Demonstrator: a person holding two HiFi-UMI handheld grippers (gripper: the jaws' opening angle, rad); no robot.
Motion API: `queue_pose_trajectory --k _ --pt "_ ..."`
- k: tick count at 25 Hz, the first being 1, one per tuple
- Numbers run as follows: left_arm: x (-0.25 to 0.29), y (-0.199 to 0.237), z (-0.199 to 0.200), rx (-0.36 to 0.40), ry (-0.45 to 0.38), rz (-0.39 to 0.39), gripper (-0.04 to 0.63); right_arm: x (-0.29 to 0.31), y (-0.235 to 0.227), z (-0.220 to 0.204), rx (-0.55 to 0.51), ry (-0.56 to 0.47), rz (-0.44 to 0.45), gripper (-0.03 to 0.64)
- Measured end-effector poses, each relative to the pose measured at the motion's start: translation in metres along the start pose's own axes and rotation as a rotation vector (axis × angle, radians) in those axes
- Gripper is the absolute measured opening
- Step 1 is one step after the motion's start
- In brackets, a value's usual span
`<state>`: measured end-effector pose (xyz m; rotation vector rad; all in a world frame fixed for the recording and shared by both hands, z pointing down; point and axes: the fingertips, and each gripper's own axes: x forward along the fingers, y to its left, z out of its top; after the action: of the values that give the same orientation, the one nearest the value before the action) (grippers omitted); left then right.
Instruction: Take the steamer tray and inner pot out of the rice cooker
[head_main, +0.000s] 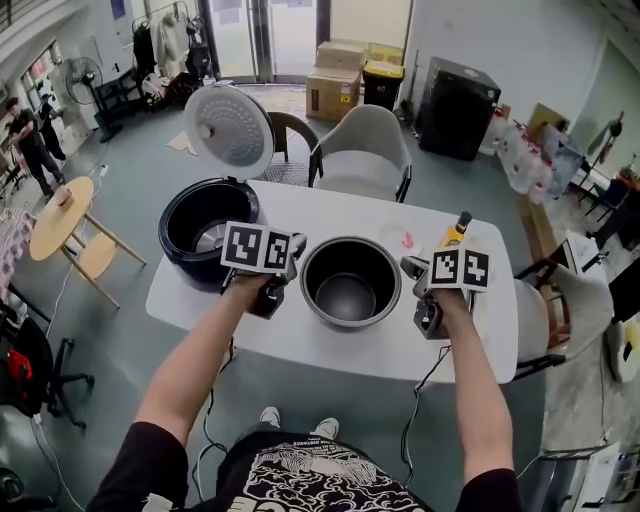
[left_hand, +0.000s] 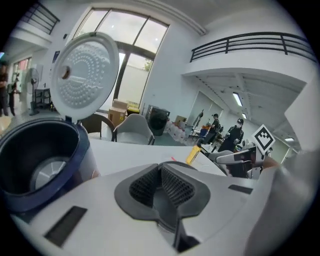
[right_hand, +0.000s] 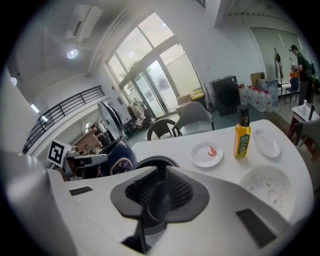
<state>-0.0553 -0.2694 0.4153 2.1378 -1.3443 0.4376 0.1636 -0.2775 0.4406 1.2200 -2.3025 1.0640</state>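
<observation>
Left tongs (head_main: 292, 264) clamped the inner pot (head_main: 350, 285) rim at its 9 o'clock. Right tongs (head_main: 413, 270) clamped the rim at its 3 o'clock (both sets of pads closed down on the thin metal edge). Pot was out of the cooker, between my hands over the white table (head_main: 330, 350); couldn't tell if it touched. Steamer tray (right_hand: 265, 186) lay on the table at 4 o'clock of the right jaws. Further out: rice cooker (head_main: 205, 225) at the pot's 10 o'clock, lid (head_main: 228, 130) up. Small plate (head_main: 400, 240) and oil bottle (head_main: 456, 230) sat around 1–2 o'clock.
</observation>
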Motion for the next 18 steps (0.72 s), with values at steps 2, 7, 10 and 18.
queue_pose_trajectory --k 2,7,10,18 --pt "-0.011 -0.005 0.015 0.046 -0.035 -0.002 0.031 -0.011 0.016 0.012 -0.022 -0.043 -0.002 0.061" --pt "-0.048 -0.004 0.047 0.146 -0.11 -0.013 0.026 -0.03 0.069 0.036 -0.099 -0.14 -0.031 0.061" --pt "-0.072 0.006 0.063 0.201 -0.148 -0.007 0.02 -0.035 0.105 0.047 -0.148 -0.191 -0.052 0.061" --pt "-0.139 0.037 0.073 0.307 -0.251 0.017 0.017 -0.043 0.185 0.048 -0.263 -0.336 -0.095 0.058"
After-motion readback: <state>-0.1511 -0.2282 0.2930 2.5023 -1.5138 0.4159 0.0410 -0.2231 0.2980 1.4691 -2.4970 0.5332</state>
